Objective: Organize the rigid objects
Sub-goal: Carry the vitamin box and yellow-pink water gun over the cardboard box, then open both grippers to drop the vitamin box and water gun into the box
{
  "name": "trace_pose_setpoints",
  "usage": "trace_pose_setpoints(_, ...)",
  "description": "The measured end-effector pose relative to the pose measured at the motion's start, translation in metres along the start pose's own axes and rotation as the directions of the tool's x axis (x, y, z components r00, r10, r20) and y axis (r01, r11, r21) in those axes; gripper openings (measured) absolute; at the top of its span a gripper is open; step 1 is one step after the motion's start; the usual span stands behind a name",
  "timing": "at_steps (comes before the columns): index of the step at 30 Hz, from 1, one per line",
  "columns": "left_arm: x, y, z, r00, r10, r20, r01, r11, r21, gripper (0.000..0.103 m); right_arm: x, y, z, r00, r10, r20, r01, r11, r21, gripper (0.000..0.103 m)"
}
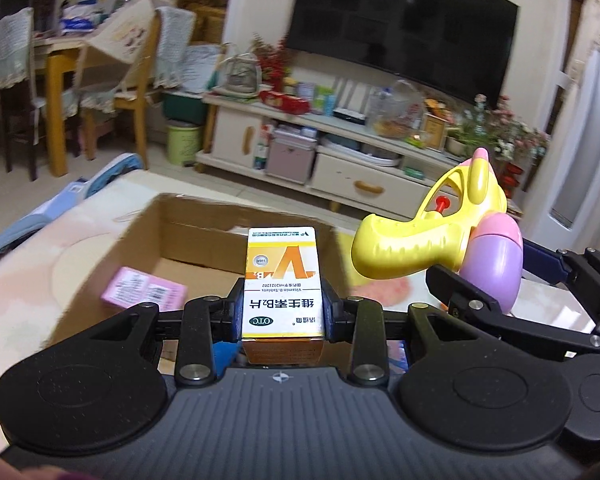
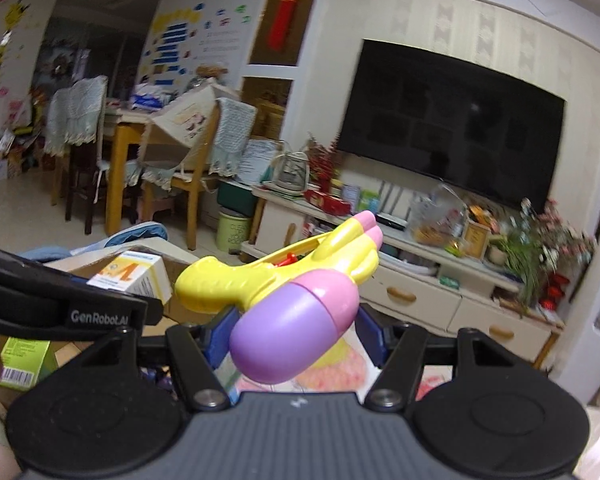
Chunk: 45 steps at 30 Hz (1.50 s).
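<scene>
left gripper (image 1: 284,312) clamped on the vitamin box (image 1: 282,280), pads pressed to its two long sides, box carried above the table (image 1: 40,264) with its long axis running straight out along the fingers and its printed face up. right gripper (image 2: 296,336) clamped on the toy water gun (image 2: 292,280), gripped around the purple and pink tank, yellow handle slanting out to the left and the pink-tipped barrels pointing forward and up to the right.

cardboard box (image 1: 168,236) open on the table, directly ahead of and below the left gripper, near wall just past the tip of the vitamin box. pink packet (image 1: 144,290) already lying inside, toward the left of the floor; bare cardboard to its right, straight under the line of the vitamin box.

seen from the right wrist, cardboard box (image 2: 100,260) off to the left, behind the vitamin box (image 2: 134,274) and the left gripper's black finger (image 2: 60,300). green carton (image 2: 24,360) low at the left edge, whether inside the cardboard box cannot tell.

likely next: lower and release over the cardboard box. left hand clearly nearer, opening dead ahead, only a forward dip needed. toy further off, to the right of the opening, needing a sideways carry across; long yellow handle leading toward the left gripper, so some risk of a knock if both go in together.
</scene>
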<state>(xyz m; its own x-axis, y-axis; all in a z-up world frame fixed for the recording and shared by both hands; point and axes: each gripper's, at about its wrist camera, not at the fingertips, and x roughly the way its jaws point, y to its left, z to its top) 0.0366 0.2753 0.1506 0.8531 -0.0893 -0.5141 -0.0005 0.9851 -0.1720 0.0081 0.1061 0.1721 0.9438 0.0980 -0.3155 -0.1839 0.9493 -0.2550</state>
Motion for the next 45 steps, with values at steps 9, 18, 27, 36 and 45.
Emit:
trace_pose_setpoints(9, 0.019, 0.011, 0.003, 0.995, 0.085, -0.060, -0.087, 0.995, -0.042, 0.042, 0.043, 0.031, 0.002, 0.996, 0.059, -0.074, -0.067, 0.991, -0.114, 0.064)
trace_pose_setpoints(18, 0.031, 0.020, -0.009, 0.978, 0.149, -0.143, -0.157, 0.987, -0.045, 0.042, 0.068, 0.047, 0.001, 0.978, 0.129, -0.166, -0.160, 0.969, -0.188, 0.064)
trace_pose_setpoints(27, 0.030, 0.020, -0.013, 0.950, 0.230, -0.211, -0.240, 0.971, -0.019, 0.057, 0.076, 0.059, -0.006, 0.967, 0.145, -0.207, -0.191, 0.957, -0.220, 0.066)
trace_pose_setpoints(36, 0.013, 0.014, -0.010, 0.955, 0.253, -0.157, -0.254, 0.967, 0.010, 0.098, 0.051, 0.033, 0.000, 0.990, 0.052, -0.132, -0.064, 0.994, -0.092, 0.081)
trace_pose_setpoints(45, 0.004, 0.004, -0.011, 0.970, 0.212, -0.122, -0.210, 0.977, 0.026, 0.103, 0.022, 0.018, -0.010, 0.996, -0.020, -0.090, 0.023, 0.999, 0.030, 0.087)
